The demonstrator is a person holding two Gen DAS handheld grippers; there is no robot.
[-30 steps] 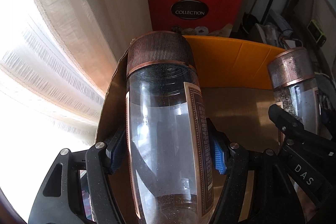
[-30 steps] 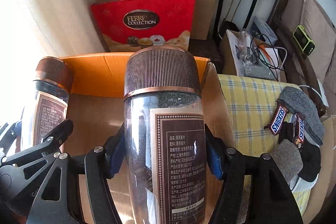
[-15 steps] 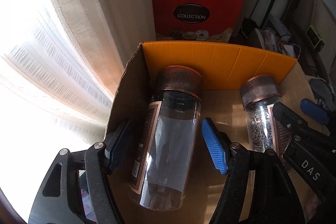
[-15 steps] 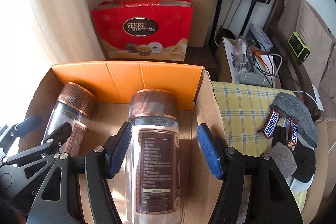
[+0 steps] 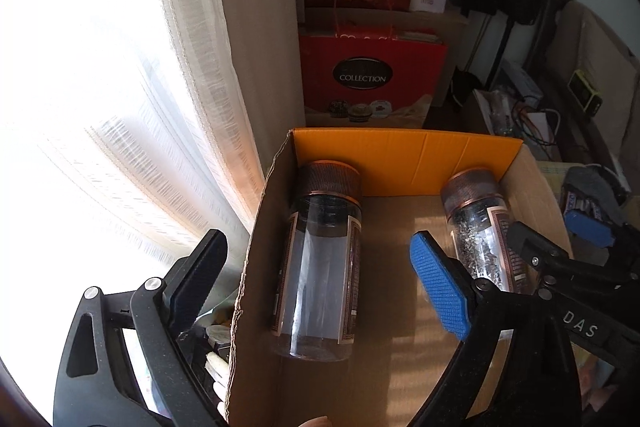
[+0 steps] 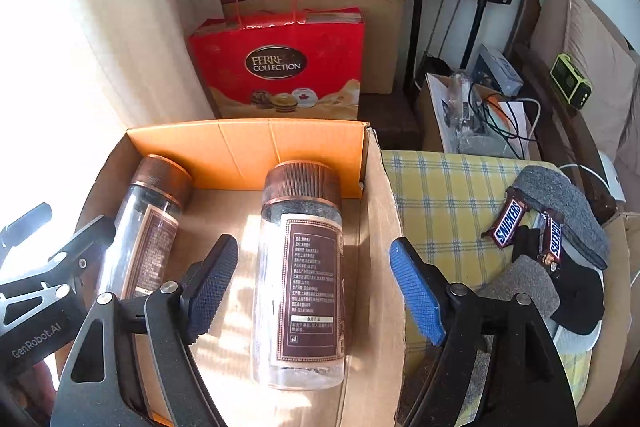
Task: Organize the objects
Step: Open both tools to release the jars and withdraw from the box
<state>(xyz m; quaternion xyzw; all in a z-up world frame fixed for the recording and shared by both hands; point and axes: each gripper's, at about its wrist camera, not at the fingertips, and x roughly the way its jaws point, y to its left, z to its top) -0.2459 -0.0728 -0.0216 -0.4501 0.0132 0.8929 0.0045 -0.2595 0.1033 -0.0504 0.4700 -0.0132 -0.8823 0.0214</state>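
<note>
Blown-out window glare (left side), fisheye-bent edges.

Open cardboard box (image 6: 380,227) carried two clear jars with copper lids, both upright on box floor, well apart. Left jar (image 5: 320,259) stood near box's left wall; right jar (image 6: 302,267) near right wall. Yellow checked cloth (image 6: 444,195) just right of box carried two Snickers bars (image 6: 508,223) and grey slippers (image 6: 560,203).
</note>
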